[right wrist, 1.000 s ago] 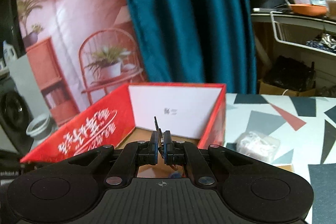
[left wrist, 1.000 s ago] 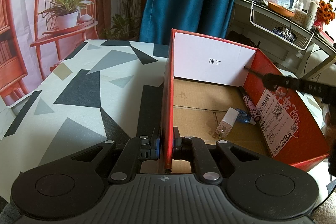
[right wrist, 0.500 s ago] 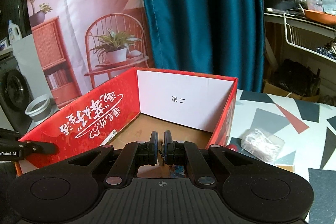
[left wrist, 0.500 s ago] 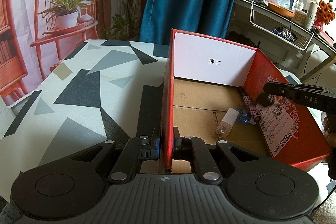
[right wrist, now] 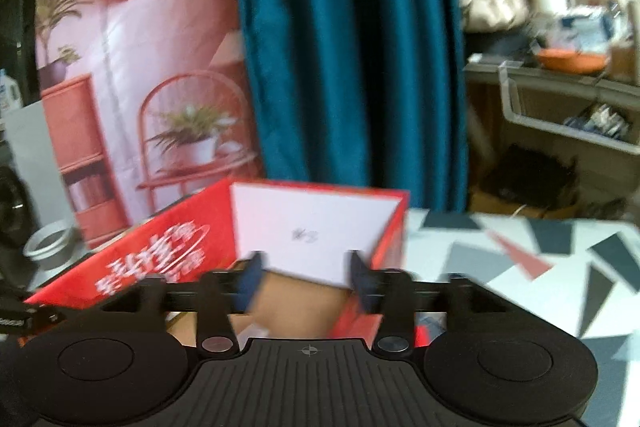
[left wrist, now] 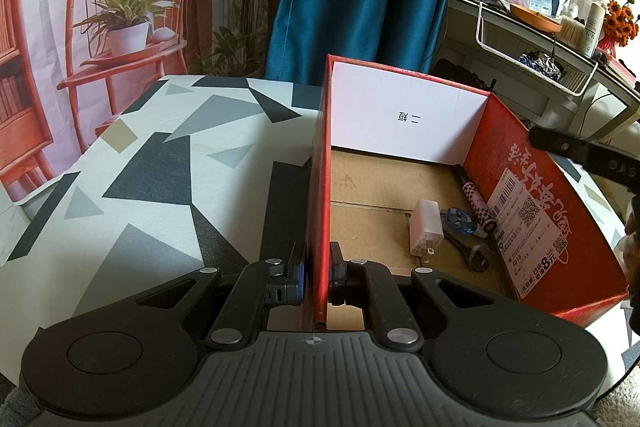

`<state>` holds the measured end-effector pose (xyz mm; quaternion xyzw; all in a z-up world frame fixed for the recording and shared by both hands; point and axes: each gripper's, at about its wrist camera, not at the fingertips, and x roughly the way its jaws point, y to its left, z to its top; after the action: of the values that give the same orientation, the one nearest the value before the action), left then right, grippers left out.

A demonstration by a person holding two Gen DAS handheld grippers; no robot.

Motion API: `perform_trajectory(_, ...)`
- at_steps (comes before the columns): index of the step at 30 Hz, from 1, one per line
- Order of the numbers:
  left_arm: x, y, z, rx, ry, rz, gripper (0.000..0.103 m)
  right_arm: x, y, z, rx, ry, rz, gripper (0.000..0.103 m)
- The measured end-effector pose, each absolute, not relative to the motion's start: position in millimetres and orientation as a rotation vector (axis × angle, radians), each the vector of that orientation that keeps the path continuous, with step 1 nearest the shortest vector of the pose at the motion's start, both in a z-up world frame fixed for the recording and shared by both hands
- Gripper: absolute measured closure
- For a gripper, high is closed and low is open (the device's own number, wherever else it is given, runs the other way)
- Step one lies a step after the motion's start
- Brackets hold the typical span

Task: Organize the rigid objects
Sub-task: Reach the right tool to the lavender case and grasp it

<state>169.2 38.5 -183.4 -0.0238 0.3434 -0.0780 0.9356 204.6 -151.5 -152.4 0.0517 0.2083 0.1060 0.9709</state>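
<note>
Left gripper [left wrist: 317, 277] clamps the red box [left wrist: 520, 163] left wall; right gripper [right wrist: 306, 281] wide open, empty, above the box's right side, the charger [left wrist: 427, 225] and wrench [left wrist: 470, 251] lying inside by the right wall.

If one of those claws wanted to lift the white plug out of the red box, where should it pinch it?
Probably across the white plug's flat body, coming straight down from above, fingers on its two long sides. It lies flat on the box floor, prongs toward the camera, so avoid those.

The right gripper [right wrist: 305, 281] has sprung wide apart, its thin dark piece gone. A wrench [left wrist: 468, 247] now lies in the box [left wrist: 320, 163] beside the charger [left wrist: 427, 227].
</note>
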Motion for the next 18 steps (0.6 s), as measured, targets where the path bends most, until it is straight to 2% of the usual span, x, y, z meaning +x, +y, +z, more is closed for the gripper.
perform_trajectory(2, 169.2, 38.5, -183.4, -0.049, 0.702, -0.16, 0.092, 201.9, -157.5, -151.0, 0.099, 0.393, 0.169, 0.022)
perform_trajectory(3, 169.2, 38.8, -183.5, -0.049, 0.702, -0.161, 0.092, 200.8, -160.9, -150.8, 0.102, 0.385, 0.15, 0.017)
perform_trajectory(4, 169.3, 38.5, -183.4, -0.049, 0.703, -0.161, 0.092, 199.6, -164.0, -151.3, 0.105, 0.378, 0.133, 0.005)
perform_trajectory(5, 169.3, 38.4, -183.4, -0.048, 0.703, -0.161, 0.092, 197.7, -167.1, -151.9, 0.104, 0.368, 0.111, 0.0)
perform_trajectory(11, 169.3, 38.2, -183.4, -0.047, 0.703, -0.161, 0.092, 191.9, -186.6, -164.4, 0.105, 0.366, -0.004, 0.0)
perform_trajectory(18, 168.9, 38.4, -183.4, -0.047, 0.702, -0.159, 0.092, 181.3, -211.1, -209.2, 0.094, 0.421, -0.144, 0.0)
